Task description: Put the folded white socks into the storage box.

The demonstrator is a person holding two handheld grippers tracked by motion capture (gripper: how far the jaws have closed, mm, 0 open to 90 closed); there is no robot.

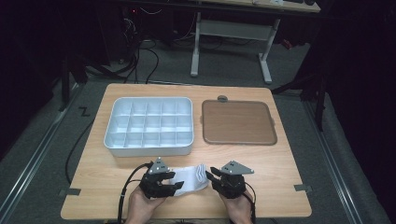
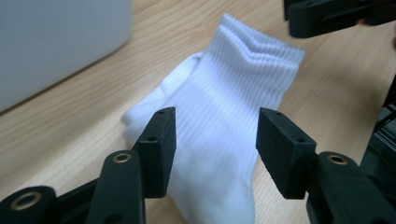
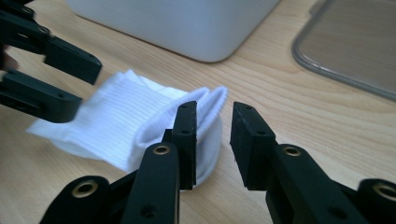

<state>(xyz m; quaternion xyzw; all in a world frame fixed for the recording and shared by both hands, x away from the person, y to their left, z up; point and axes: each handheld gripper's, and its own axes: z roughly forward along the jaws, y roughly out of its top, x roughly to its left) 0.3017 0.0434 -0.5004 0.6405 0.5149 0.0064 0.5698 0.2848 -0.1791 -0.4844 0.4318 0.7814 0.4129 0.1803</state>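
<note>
A folded white sock (image 1: 192, 178) lies on the wooden table near its front edge, between my two grippers. My left gripper (image 1: 176, 183) reaches it from the left. In the left gripper view its jaws (image 2: 215, 126) stand open over the sock (image 2: 233, 84), ribbed cuff at the far end, pads clear of the fabric. My right gripper (image 1: 211, 176) comes in from the right. In the right gripper view it is open (image 3: 214, 119), the sock's cuff (image 3: 140, 116) beside its left jaw and bare table in the gap.
A white compartment tray (image 1: 114, 140) stands behind the sock at the left, and a flat brown lid (image 1: 238, 122) lies to its right. A desk frame and cables (image 1: 149, 60) are on the floor beyond the table.
</note>
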